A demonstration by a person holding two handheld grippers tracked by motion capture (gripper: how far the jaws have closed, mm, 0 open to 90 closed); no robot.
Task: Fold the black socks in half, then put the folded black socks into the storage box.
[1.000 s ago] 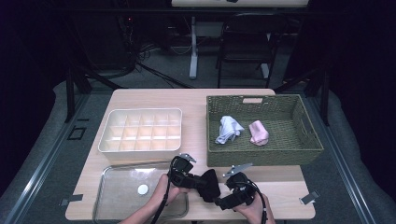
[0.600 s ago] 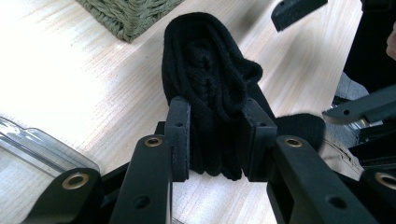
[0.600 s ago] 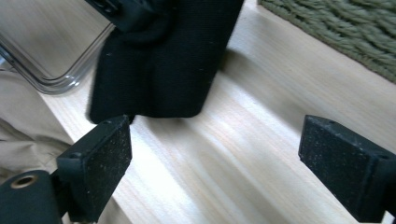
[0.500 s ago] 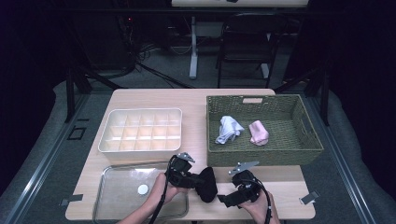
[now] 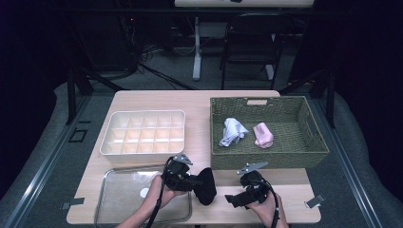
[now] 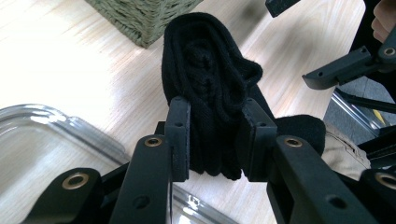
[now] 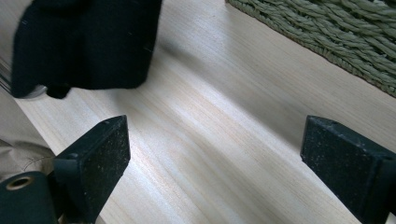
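One black sock (image 6: 210,88) between left tongs (image 6: 212,140), clamped

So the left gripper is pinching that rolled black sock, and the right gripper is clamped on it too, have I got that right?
Not quite. The left gripper does pinch the black sock, but the right gripper is not clamped on it. The right gripper view shows its jaws standing wide apart over the bare table, with nothing between them; they have just been opening. The sock hangs off to one side.

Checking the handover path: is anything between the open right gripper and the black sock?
Nothing visible does. The left gripper holds the black sock; bare table separates it from the right gripper.
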